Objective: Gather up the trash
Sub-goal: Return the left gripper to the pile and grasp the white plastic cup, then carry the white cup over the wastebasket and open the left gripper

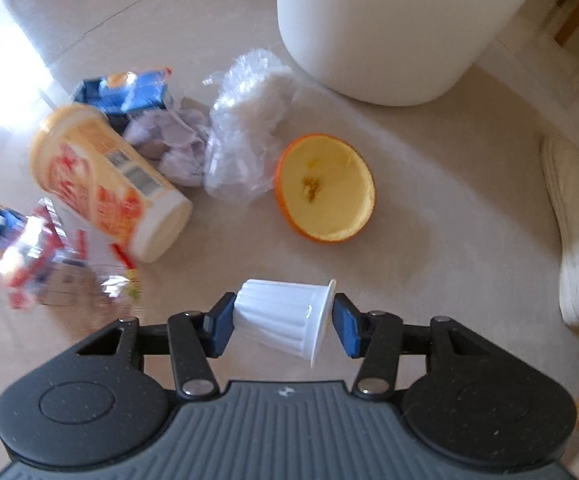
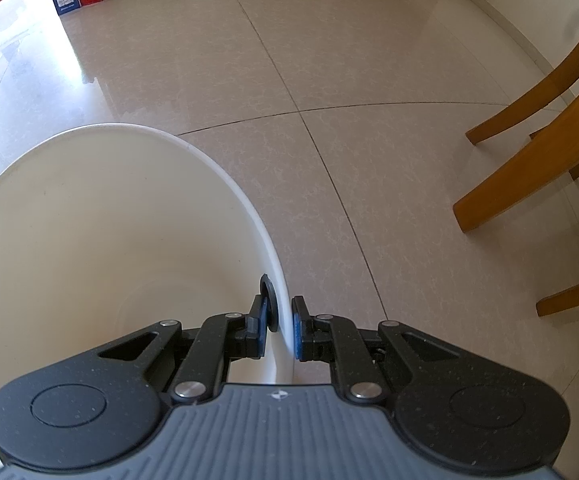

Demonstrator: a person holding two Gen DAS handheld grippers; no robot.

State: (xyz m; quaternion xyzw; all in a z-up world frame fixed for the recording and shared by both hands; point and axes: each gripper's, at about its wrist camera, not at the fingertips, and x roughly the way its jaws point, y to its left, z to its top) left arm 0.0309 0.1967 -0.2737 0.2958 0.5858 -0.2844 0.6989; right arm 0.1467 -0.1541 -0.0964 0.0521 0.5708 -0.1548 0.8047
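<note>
A small white ribbed cup [image 1: 285,320] is held crosswise between the jaws of the left gripper [image 1: 283,326], its long axis running from one jaw to the other, the narrow base against the left jaw and the flared rim toward the right jaw; the jaws are spread only as far as the cup's length and are pinching it. The cup is carried above the floor [image 1: 449,184], and the white bin [image 1: 385,28] stands far and slightly right of it, so the coming move is judged to be a lift forward and rightward over the bin's mouth. The bin's wall [image 2: 279,280] is pinched near its rim by the jaws of the right gripper [image 2: 279,330], one jaw inside and one outside, so the bin is steadied by that hand while the left is nearer the litter. As far as can be seen, nothing lies inside the bin. On the floor to the left remain an orange peel half [image 1: 325,188], crumpled clear plastic [image 1: 245,128], a crumpled paper wad [image 1: 173,144], a tall printed cup [image 1: 105,180] lying on its side, and blurred wrappers [image 1: 41,256].
</note>
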